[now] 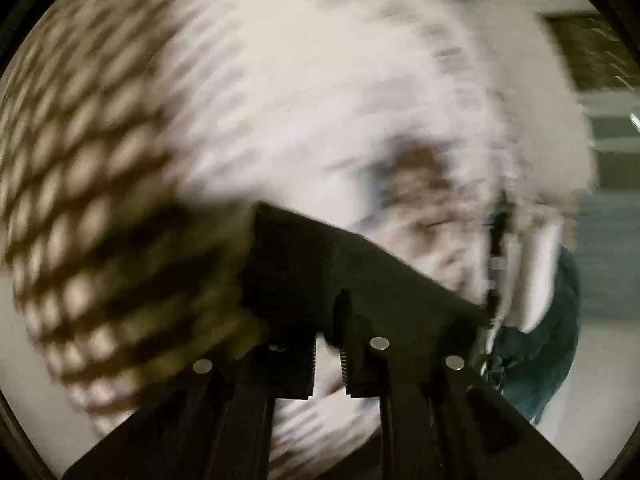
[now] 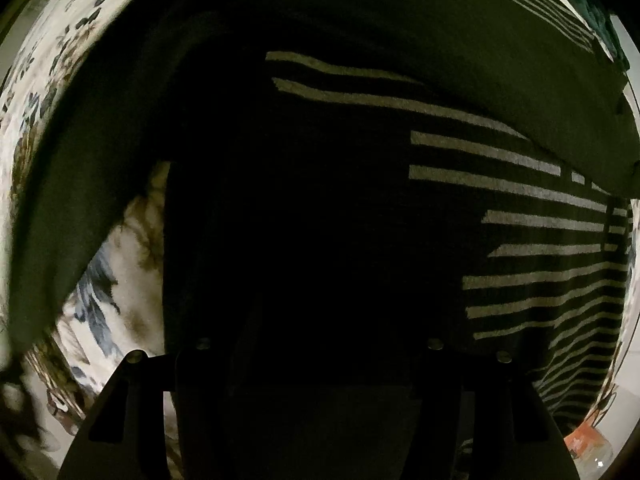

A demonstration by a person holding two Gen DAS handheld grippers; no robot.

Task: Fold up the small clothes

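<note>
A black garment with pale stripes fills the right wrist view, with a plain dark fold lying across its top. My right gripper points down onto its unlit part. The fingers stand well apart, but it is too dark to see whether they grip cloth. In the blurred left wrist view, my left gripper has its jaws nearly together. A corner of black cloth is pinched at its tips. Beyond it lie a white flowered cloth and a brown-and-cream patterned cloth.
A teal garment lies bunched to the right of the left gripper and shows again as the teal garment at the top right. The white flowered sheet lies under the clothes. An orange and clear object sits at the lower right.
</note>
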